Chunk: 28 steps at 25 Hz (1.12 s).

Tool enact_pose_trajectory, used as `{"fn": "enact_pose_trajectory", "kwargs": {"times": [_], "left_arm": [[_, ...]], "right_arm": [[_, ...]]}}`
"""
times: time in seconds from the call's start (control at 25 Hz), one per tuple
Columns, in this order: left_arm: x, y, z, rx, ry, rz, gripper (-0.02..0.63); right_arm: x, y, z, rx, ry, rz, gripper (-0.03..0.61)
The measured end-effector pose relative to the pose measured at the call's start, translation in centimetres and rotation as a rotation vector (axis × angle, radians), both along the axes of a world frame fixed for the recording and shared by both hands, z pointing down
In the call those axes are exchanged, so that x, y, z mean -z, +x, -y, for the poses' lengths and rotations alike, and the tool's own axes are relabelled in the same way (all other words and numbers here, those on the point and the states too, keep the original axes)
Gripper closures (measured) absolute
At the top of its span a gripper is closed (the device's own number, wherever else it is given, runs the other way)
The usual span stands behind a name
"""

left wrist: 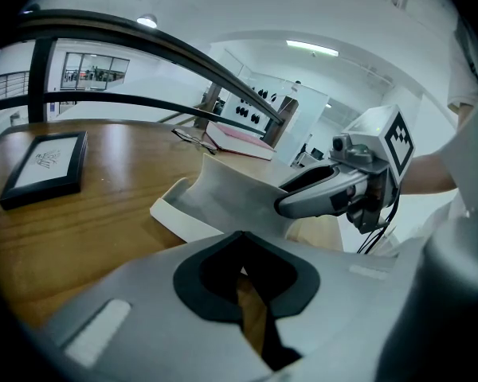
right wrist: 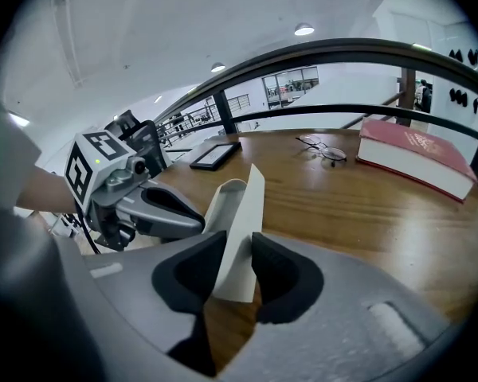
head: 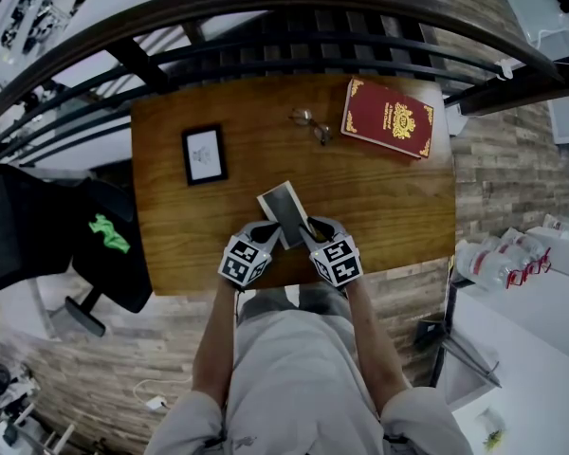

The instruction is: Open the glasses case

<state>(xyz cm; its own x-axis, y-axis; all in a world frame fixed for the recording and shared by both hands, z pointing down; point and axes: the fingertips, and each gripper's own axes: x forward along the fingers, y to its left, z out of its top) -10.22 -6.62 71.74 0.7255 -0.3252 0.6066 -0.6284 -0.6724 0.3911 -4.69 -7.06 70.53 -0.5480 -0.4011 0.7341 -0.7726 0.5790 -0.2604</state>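
Note:
The pale grey glasses case (head: pixel 284 211) lies on the wooden table (head: pixel 389 207) near its front edge, between my two grippers. In the right gripper view its thin flap (right wrist: pixel 240 205) stands up on edge between the pads of my right gripper (right wrist: pixel 237 241), and both pad tips touch it. My left gripper (left wrist: pixel 239 237) has its jaws together at the case's near edge (left wrist: pixel 215 197); a sliver of white shows between the pads, but the contact itself is hidden. In the head view the left gripper (head: pixel 268 230) and right gripper (head: pixel 313 230) flank the case's near end.
A pair of spectacles (head: pixel 311 124) and a red book (head: pixel 389 117) lie at the table's far right. A black-framed picture (head: pixel 204 154) lies at the far left. A dark railing (head: pixel 266 27) curves behind the table, and a black chair (head: pixel 66 235) stands to the left.

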Motion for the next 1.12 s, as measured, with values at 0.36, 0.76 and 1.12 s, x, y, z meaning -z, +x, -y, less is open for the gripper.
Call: {"fn": "enact_pose_trajectory", "kwargs": {"times": [0.36, 0.76, 1.12], "left_arm": [[-0.1, 0.0, 0.0, 0.006, 0.003, 0.006, 0.594], [-0.2, -0.1, 0.0, 0.012, 0.008, 0.023, 0.594], [1.1, -0.5, 0.4, 0.041, 0.051, 0.022, 0.594]], "right_arm": [[-0.3, 1.4, 0.6, -0.05, 0.017, -0.028, 0.511], [-0.9, 3.0, 1.2, -0.106, 0.029, -0.064, 0.501], [1.3, 2.8, 0.7, -0.093, 0.101, -0.043, 0.481]]}}
